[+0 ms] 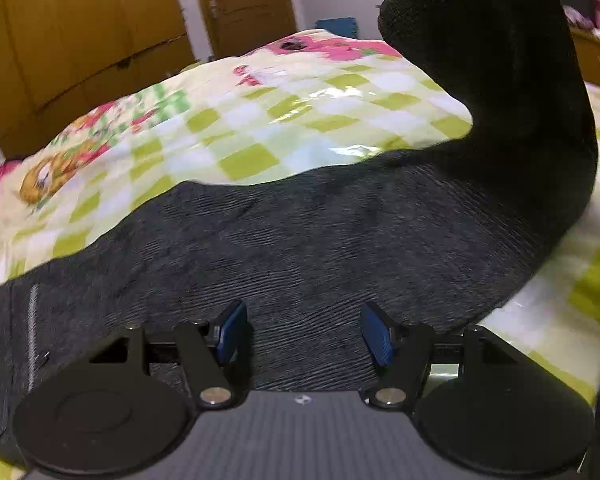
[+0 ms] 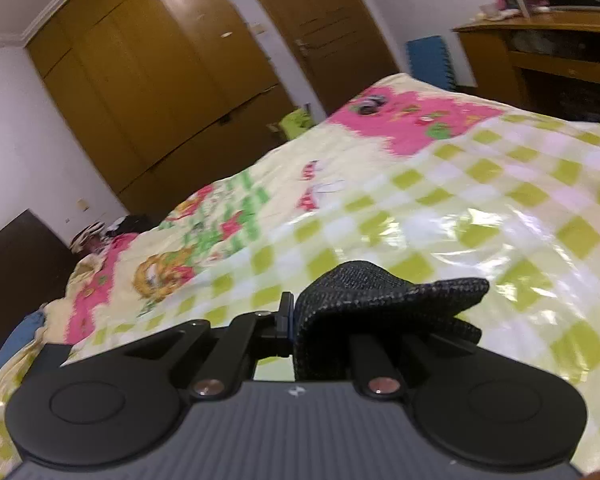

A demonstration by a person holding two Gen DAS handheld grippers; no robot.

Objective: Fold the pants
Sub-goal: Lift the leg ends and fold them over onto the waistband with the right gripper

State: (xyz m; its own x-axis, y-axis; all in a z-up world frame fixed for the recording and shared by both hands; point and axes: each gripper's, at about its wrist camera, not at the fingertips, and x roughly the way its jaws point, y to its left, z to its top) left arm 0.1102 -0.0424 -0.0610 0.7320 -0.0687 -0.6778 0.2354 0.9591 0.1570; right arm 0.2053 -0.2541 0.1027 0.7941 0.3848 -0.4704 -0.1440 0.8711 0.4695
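Observation:
Dark grey pants (image 1: pixel 320 232) lie across the checkered bedspread (image 1: pixel 260 120). One leg rises off the bed at the right and curves up out of the top of the left wrist view. My left gripper (image 1: pixel 304 332) hovers just above the flat part of the fabric, open, its blue pads (image 1: pixel 230 336) apart with nothing pinched between them. In the right wrist view my right gripper (image 2: pixel 296 320) is shut on an end of the pants (image 2: pixel 380 300), held up above the bed. The cloth bunches over the jaws and hides the right finger.
The bed carries a shiny green-and-white checked cover with pink cartoon prints (image 2: pixel 412 128). Wooden wardrobes (image 2: pixel 148 80) and a door (image 2: pixel 324 32) stand beyond it. A wooden desk (image 2: pixel 540 48) stands at the far right, and a dark cabinet (image 2: pixel 20 272) at the left.

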